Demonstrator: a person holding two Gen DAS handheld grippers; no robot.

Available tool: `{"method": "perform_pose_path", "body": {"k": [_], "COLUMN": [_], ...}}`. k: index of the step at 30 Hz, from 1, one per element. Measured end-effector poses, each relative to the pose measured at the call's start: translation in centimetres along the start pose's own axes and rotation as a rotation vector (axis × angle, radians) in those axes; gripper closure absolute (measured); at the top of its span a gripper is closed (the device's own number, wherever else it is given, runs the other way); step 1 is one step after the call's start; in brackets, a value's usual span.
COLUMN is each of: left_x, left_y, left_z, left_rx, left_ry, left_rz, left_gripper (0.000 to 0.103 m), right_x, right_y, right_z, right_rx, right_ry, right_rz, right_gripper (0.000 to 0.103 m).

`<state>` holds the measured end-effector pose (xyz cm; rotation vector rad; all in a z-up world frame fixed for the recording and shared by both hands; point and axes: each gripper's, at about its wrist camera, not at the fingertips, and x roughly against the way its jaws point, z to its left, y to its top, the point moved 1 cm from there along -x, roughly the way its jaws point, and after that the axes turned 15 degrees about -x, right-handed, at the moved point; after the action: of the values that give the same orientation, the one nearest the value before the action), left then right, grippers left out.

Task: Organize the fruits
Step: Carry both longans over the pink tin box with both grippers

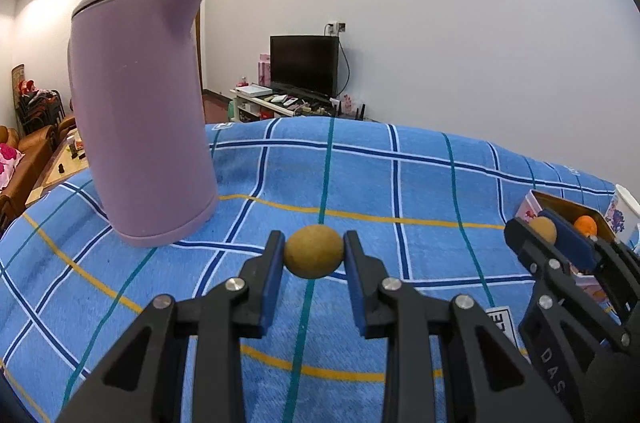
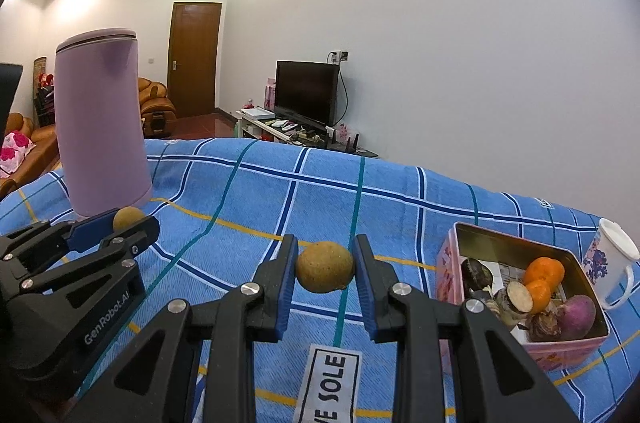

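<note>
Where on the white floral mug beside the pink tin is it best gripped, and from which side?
Probably by the handle, which juts from the white floral mug toward the camera, on the side away from the pink tin. Come from the near right; the tin crowds the mug's left. A rim pinch from above is the alternative, since it stands upright.

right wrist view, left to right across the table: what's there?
left tongs shut on a brown fruit → purple kettle behind them → right tongs shut on second brown fruit → pink tin of produce → white mug
</note>
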<state>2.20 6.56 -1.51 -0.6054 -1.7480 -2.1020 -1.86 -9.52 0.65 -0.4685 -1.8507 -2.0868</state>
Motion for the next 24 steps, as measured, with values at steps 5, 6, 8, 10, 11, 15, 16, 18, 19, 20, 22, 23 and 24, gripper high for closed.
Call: {"method": "perform_pose_path", "body": {"k": [5, 6, 8, 10, 11, 15, 16, 18, 19, 20, 22, 23, 24], "left_x": [0.6, 0.8, 1.0, 1.2, 1.3, 1.8, 1.9, 2.1, 2.1, 2.2, 2.4, 2.4, 2.5], "left_y": [-0.2, -0.3, -0.3, -0.3, -0.3, -0.4, -0.4, -0.4, -0.4, -0.4, -0.5, -0.5, -0.5], "left_z": [-0.3, -0.4, -0.5, -0.7, -0.8, -1.4, -1.5, -1.7, -1.8, -1.9, -2.1, -2.2, -2.3], "left_rx": [-0.003, -0.003, -0.003, -0.006, -0.007, -0.018, -0.021, -0.027, -0.029, -0.03, -0.032, -0.035, -0.036], "left_ry": [0.003, 0.003, 0.0, 0.004, 0.006, 0.003, 0.003, 0.003, 0.004, 0.005, 0.008, 0.01, 0.011], "left_rz": [-0.009, -0.011, -0.011, -0.016, -0.018, -0.024, -0.026, -0.029, -0.03, -0.031, -0.032, -0.034, -0.034], "left_gripper": [0.072, 0.072, 0.072, 0.072, 0.072, 0.072, 0.072, 0.072, 0.072, 0.072, 0.072, 0.072, 0.072], "right_x": [0.2, 0.3, 0.6, 0.8, 0.8, 1.1, 1.1, 1.5, 1.6, 1.6, 1.8, 2.0, 2.1], "right_y": [-0.1, -0.2, -0.4, -0.5, -0.5, -0.7, -0.6, -0.8, -0.9, -0.9, -0.9, -1.0, -1.0], "right_z": [-0.1, -0.2, -0.3, -0.4, -0.4, -0.6, -0.5, -0.8, -0.9, -0.9, -1.0, -1.2, -1.3], "right_rx": [0.001, 0.001, 0.004, 0.005, 0.005, 0.008, 0.008, 0.009, 0.009, 0.009, 0.01, 0.011, 0.011], "right_ry": [-0.001, -0.001, -0.002, -0.001, -0.001, -0.002, -0.001, -0.001, -0.001, 0.0, 0.0, 0.0, 0.0], "right_rz": [-0.001, -0.002, -0.002, -0.002, -0.002, -0.002, -0.001, -0.001, -0.001, 0.0, 0.0, 0.001, 0.001], "right_gripper": [0.073, 0.073, 0.073, 0.073, 0.073, 0.073, 0.073, 0.073, 0.073, 0.073, 0.073, 0.073, 0.073]}}
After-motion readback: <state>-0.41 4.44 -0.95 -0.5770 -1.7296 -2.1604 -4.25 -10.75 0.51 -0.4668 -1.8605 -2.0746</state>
